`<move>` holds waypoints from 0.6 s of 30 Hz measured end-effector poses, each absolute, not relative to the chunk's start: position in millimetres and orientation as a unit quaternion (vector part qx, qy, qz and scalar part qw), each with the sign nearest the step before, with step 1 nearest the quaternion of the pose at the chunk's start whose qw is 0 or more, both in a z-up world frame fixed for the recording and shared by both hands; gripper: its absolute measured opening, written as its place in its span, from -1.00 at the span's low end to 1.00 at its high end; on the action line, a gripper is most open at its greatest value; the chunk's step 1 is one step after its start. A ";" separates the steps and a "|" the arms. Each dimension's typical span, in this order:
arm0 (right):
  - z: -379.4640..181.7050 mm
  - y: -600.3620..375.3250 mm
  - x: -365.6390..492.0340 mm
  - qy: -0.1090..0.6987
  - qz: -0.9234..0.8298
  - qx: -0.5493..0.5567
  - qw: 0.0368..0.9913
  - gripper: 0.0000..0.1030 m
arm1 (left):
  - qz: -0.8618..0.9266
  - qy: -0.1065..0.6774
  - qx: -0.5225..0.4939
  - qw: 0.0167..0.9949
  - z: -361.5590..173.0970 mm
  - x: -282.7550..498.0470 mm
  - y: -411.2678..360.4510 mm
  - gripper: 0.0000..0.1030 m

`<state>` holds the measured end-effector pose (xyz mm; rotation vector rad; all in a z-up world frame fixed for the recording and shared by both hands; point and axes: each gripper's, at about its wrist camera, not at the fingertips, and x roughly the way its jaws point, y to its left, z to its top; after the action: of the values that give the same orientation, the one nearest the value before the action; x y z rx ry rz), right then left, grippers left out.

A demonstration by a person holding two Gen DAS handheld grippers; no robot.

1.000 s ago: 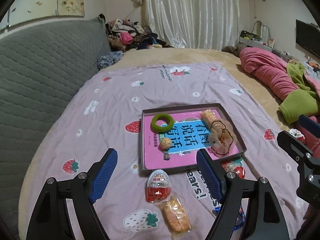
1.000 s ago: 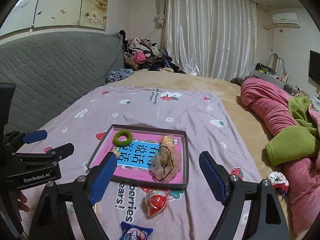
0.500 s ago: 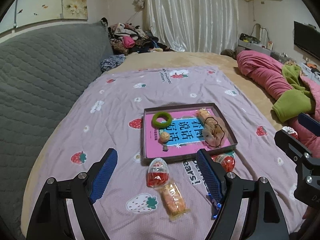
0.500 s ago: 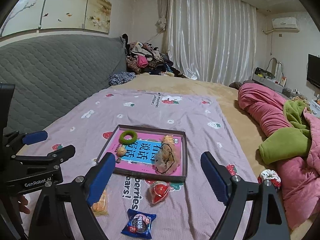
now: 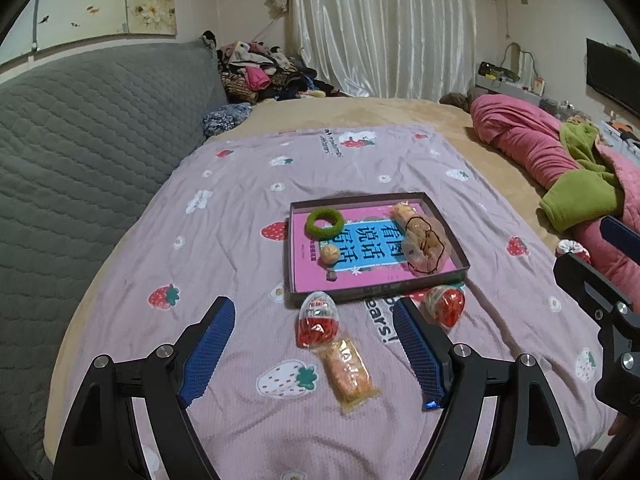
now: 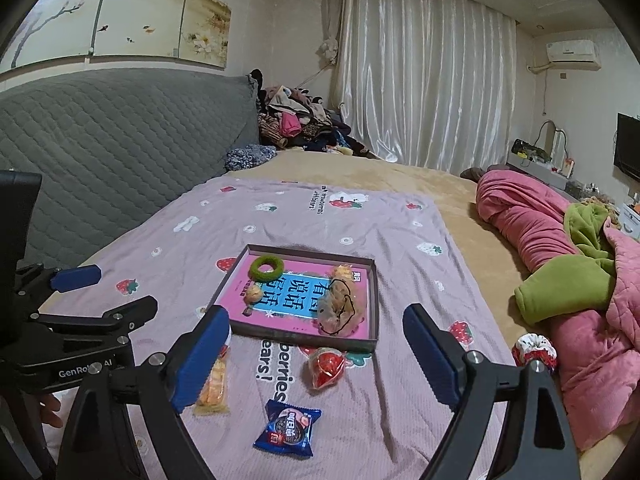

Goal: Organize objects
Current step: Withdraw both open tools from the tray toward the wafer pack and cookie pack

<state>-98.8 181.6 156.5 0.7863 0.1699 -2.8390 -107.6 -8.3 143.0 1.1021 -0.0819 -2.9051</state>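
Two grippers occupy the bottom of their own frames, both with fingers spread wide and nothing between them: the left gripper [image 5: 312,350] and the right gripper [image 6: 316,364]. Both hang above the lilac strawberry-print sheet [image 5: 224,216].

Nearest item, lower centre of the right wrist view: a blue cookie packet [image 6: 289,427] flat on the sheet. To its left lies an orange wafer packet [image 6: 214,386], partly hidden behind the right gripper's left finger; in the left wrist view the same packet [image 5: 347,368] lies between the fingers, lower centre. Just beyond it, touching its far end, is a red-and-white egg-shaped toy capsule [image 5: 318,320]. A second red capsule [image 5: 445,306] lies to the right, close to the tray's near wall.

Centre of frame: a shallow dark-walled tray [image 5: 374,294] with a pink and blue printed base. Inside, upper left, a green ring [image 5: 325,222]; below it a small round tan ball [image 5: 331,254]; along the right side a clear bag of snacks with a black hair tie on it [image 5: 424,246].

Right edge: a patterned scrunchie [image 6: 534,350] beside a pink quilt [image 6: 532,220] and a green blanket [image 6: 560,288]. Left: a grey quilted headboard [image 5: 80,128]. Far background: a pile of clothes [image 6: 296,124] and white curtains [image 6: 420,80].
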 end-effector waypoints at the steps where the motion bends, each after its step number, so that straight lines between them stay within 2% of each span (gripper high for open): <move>1: 156.2 181.4 -96.5 0.058 -0.957 0.266 0.096 0.75 | -0.935 -0.027 0.355 0.016 142.5 -105.5 -7.5 0.60; 18: 139.0 187.4 -65.7 0.059 -0.953 0.281 0.094 0.79 | -0.929 -0.024 0.368 0.015 128.3 -73.9 -5.5 0.60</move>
<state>-65.7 187.4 139.0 0.8335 0.1745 -2.8279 -73.9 -5.5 128.3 1.1469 -0.0754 -2.8926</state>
